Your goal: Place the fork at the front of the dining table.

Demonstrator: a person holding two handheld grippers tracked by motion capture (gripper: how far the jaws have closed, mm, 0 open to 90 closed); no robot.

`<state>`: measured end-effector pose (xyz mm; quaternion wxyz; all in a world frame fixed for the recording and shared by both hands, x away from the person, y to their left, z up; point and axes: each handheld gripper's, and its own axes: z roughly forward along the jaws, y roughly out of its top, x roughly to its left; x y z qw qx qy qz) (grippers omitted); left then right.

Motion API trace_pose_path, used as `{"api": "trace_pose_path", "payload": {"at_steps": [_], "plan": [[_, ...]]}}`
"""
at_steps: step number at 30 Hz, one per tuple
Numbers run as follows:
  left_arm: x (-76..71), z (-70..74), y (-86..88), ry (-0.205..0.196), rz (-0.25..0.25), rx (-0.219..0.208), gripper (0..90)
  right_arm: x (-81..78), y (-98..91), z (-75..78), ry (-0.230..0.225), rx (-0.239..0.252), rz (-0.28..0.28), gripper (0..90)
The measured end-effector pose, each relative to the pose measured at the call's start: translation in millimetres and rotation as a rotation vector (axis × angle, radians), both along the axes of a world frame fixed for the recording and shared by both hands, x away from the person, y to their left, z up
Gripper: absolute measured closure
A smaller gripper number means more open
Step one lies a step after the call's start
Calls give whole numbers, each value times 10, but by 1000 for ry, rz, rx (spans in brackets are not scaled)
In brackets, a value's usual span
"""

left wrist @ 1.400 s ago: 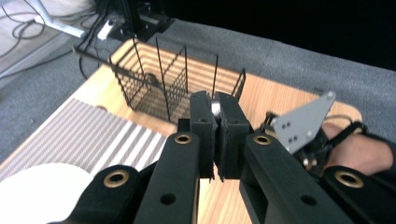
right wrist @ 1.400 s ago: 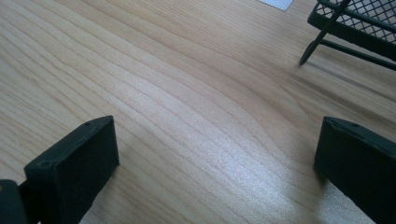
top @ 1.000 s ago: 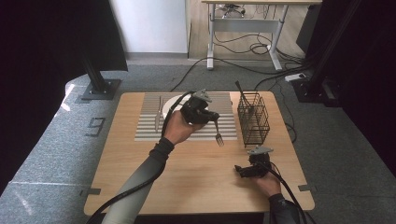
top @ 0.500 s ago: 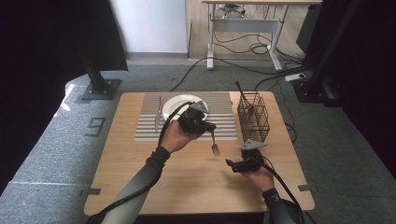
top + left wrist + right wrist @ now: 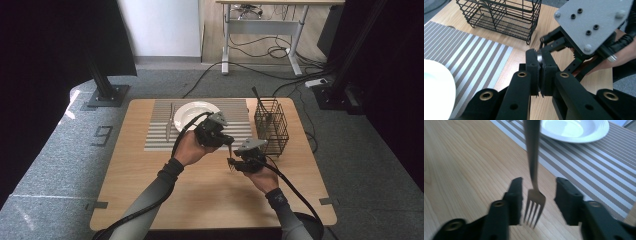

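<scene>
Left of centre in the high view, we see the left tool (image 5: 226,141) clamped on the handle of a fork (image 5: 533,195), which hangs tines down above the counter (image 5: 150,190). Just right of it, the right tool (image 5: 233,164) has been closing; its jaws flank the tines, narrowed but not yet touching them.

white plate (image 5: 191,114) on striped mat (image 5: 160,135); knife (image 5: 169,121) beside; wire basket (image 5: 272,126) right
</scene>
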<state>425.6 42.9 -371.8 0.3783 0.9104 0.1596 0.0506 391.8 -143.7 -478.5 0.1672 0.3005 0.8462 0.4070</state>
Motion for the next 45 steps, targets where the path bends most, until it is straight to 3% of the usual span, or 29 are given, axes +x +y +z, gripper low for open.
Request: {"api": "trace_pose_path", "payload": {"at_steps": [2,3,4,10,12,19,20,24,27,29,30,31,36,41,45], "plan": [[2,3,-3,2,-2,0,868,-6,52,28,-2,5,5,700],[1,3,-5,3,-4,-1,868,-6,52,28,-2,5,5,700],[0,2,-8,4,-8,-2,868,-10,75,39,-9,2,4,775],[-14,-7,-30,-7,-7,-10,864,-47,137,46,-53,-32,-6,838],[-23,-23,-22,-9,-14,-43,857,-52,138,45,-52,-28,-7,840],[-115,-145,68,-63,37,-95,441,-42,102,66,-41,-3,-6,842],[-162,-197,135,-86,59,-117,340,-30,88,70,-44,-11,-11,842],[-241,-282,258,-124,91,-126,251,-8,59,76,-39,-16,-21,842],[-320,-400,382,-127,140,-129,145,9,39,87,-37,-18,-25,842],[-381,-503,477,-123,153,-132,131,22,29,93,-34,-19,-28,842],[-431,-619,574,-100,176,-140,87,48,11,93,-29,-24,-31,842],[-431,-619,574,-100,176,-140,78,48,11,93,-29,-24,-31,842],[-555,-965,834,-29,240,-175,29,138,-53,98,-9,-16,-52,842],[-718,-1288,1033,-8,302,-140,0,213,-77,115,0,-14,-66,842],[-828,-1476,1126,-14,330,-79,0,280,-70,150,3,-23,-70,842]]}}
